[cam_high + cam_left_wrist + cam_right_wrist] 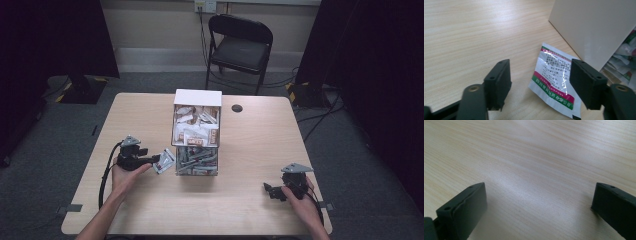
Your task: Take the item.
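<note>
A foil sachet (554, 77) is seen lying flat on the wooden table (240, 210), just beside the lower tier of a 2-tier display box (197, 131) packed with similar packets. The left gripper (540, 83) is held low over it with its jaws spread apart, nothing gripped; the sachet lies between and slightly beyond them, its far corner close to the box's white side wall. In the high view the left gripper (161, 159) is pointed at the sachet (165, 161) from the person's left. The right gripper (539, 207) is rested well apart near the table's right front edge, its jaws likewise spread wide over bare wood.

The step in hand is judged to be the pick-up of the sachet. A clean grasp is best served if the jaws are lowered until 1 slides under a raised edge, then closed on the flat foil near its middle, clear of the box wall.
</note>
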The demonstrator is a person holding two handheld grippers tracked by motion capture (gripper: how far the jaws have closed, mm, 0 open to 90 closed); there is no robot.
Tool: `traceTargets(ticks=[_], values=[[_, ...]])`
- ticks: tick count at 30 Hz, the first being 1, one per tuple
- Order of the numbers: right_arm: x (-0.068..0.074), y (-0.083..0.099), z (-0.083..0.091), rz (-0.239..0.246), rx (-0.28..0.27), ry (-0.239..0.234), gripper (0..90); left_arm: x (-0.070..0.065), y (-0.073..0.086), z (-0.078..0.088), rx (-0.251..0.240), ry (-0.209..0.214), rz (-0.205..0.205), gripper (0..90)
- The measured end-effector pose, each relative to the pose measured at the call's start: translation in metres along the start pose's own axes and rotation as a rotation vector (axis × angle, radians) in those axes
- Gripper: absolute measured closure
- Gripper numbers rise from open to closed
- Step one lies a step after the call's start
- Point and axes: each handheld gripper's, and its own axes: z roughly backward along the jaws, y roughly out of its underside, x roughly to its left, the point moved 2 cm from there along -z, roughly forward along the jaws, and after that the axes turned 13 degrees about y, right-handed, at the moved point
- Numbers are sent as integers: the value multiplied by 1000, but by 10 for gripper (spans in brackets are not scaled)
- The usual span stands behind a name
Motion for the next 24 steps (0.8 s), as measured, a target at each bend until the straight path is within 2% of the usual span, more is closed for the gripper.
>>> traceTargets(ticks=[3,4,5,9,17,18,24], values=[[0,0,0,0,0,0,0,-3,-1,2,-4,0,-14,293],[0,0,0,-2,2,0,0,-5,-2,3,-6,-3,-23,248],[0,0,0,-2,2,0,0,-8,-3,6,-11,17,-29,247],[0,0,0,0,0,0,0,-15,-5,12,-22,26,-42,206],[0,0,0,0,0,0,0,-25,-5,31,-63,45,-50,194],[0,0,0,-1,2,-1,0,-26,-6,34,-59,48,-61,194],[0,0,0,-2,2,0,0,-28,-5,46,-66,48,-58,198]])
